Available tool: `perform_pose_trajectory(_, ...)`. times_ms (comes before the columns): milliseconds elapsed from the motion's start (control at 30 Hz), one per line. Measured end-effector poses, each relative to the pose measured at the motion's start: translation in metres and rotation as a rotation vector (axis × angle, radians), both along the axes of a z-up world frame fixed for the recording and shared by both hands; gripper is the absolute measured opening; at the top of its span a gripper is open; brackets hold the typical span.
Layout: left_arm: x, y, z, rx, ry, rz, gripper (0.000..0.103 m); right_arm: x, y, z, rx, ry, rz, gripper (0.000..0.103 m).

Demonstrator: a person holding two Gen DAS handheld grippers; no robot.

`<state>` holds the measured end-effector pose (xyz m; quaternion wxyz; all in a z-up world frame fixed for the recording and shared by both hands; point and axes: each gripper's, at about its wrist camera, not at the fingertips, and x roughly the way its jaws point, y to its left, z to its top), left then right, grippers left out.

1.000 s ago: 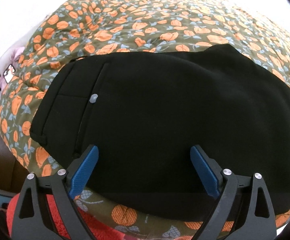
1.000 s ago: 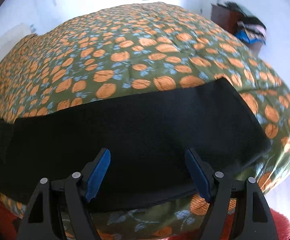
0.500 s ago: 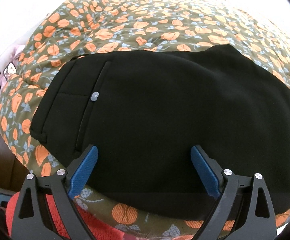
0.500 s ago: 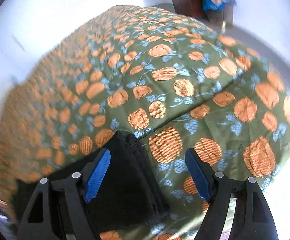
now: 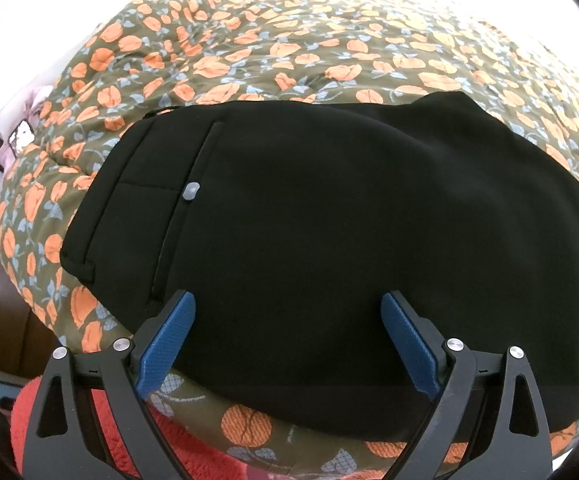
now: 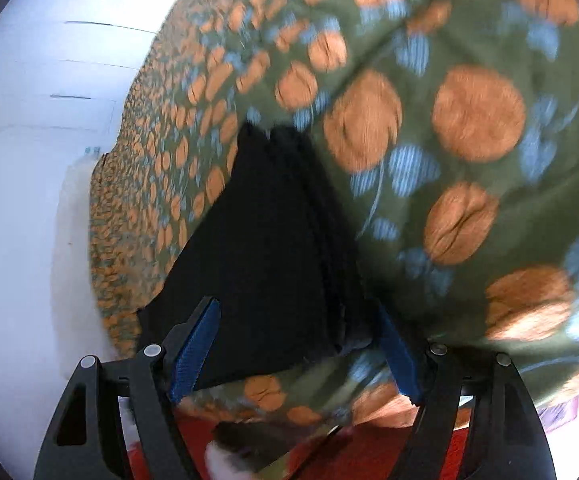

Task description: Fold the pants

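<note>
Black pants [image 5: 329, 248] lie flat on a bed's quilt [image 5: 289, 52], olive green with orange flowers. Waistband end to the left in the left wrist view, with a small grey button [image 5: 190, 191] beside a seam. Left tool [image 5: 287, 312] hovers over the near edge of the pants, blue pads [image 5: 167, 346] spread apart, nothing between them. Right wrist view is motion-blurred: the hem end of the pants [image 6: 273, 248] shows as stacked layers on the quilt [image 6: 469, 120]. Right tool [image 6: 295, 328] sits wide apart, straddling that end; contact of the pads with the cloth can't be told. Red fabric [image 5: 65, 428] below the quilt's edge. White wall [image 6: 29, 200] at left.
</note>
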<state>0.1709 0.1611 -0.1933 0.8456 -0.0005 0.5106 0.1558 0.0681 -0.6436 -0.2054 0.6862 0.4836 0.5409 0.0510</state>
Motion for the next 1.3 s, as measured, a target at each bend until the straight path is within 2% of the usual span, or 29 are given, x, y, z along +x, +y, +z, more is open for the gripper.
perform_pose_trajectory(133,0.000,0.001,0.000,0.001,0.001,-0.001,0.095,-0.003,0.001,-0.011,0.068,0.049,-0.088,0.077)
perform_pose_trajectory(233,-0.001,0.001,0.000,-0.003,0.000,0.003,0.095,-0.016,-0.001,-0.012,0.113,0.090,-0.233,0.077)
perform_pose_trajectory(333,0.000,0.001,-0.001,-0.008,-0.001,0.008,0.095,-0.017,0.007,-0.007,0.100,0.087,-0.237,0.077)
perform_pose_trajectory(367,0.000,0.001,-0.001,-0.008,-0.002,0.008,0.095,-0.017,0.012,-0.007,0.123,0.083,-0.245,0.077)
perform_pose_trajectory(467,0.000,0.002,-0.001,-0.012,-0.002,0.009,0.095,-0.017,0.023,-0.004,0.185,0.054,-0.251,0.077)
perform_pose_trajectory(567,0.000,0.002,-0.001,-0.020,-0.001,0.013,0.095,-0.009,0.032,-0.005,0.184,0.020,-0.263,0.077)
perform_pose_trajectory(800,0.000,0.004,0.000,-0.026,-0.003,0.014,0.095,-0.009,0.024,-0.015,0.173,-0.104,-0.452,0.078)
perform_pose_trajectory(1033,0.000,0.006,0.000,-0.031,-0.004,0.022,0.096,-0.015,0.017,-0.014,0.167,-0.125,-0.453,0.077)
perform_pose_trajectory(1300,0.002,0.004,-0.001,-0.026,-0.004,0.032,0.096,-0.037,-0.002,-0.016,0.236,-0.142,-0.474,0.077)
